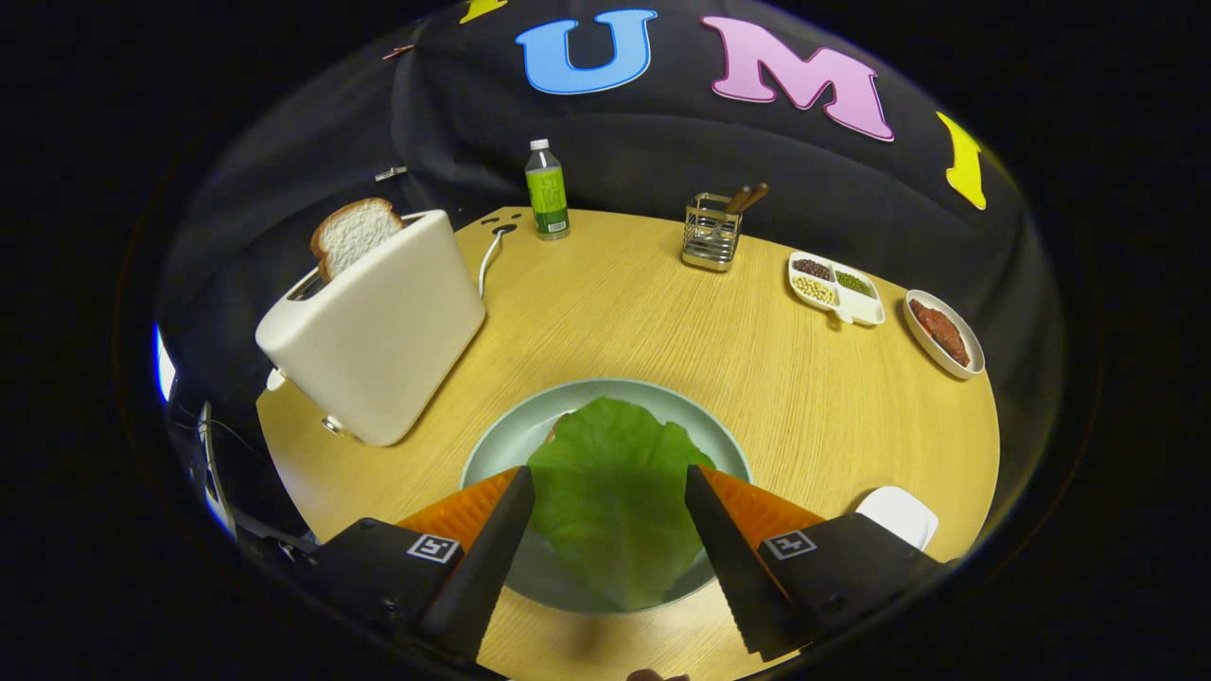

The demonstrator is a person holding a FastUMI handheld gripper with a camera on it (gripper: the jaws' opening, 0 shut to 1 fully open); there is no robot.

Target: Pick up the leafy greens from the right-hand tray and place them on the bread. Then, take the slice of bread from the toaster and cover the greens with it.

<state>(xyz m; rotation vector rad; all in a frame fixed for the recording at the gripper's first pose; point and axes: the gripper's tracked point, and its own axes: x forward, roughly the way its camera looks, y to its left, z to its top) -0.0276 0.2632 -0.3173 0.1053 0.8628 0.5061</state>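
Note:
A broad green leaf [610, 473] lies flat in the pale green plate [728, 440], covering the bread beneath it; only a sliver of that bread [556, 432] peeks out at the leaf's far left edge. My gripper [609, 473] is open, its fingers wide apart above the plate on either side of the leaf, pressing on nothing. Beyond the plate to the left stands a cream toaster [378, 331] with a slice of white bread [355, 232] sticking up out of its slot.
A white tray [899, 515] sits just right of the right finger. At the round wooden table's far edge stand a green-labelled bottle [547, 189], a wire utensil holder [711, 232], a divided dish of beans [837, 288] and an oval dish [943, 331] of red food.

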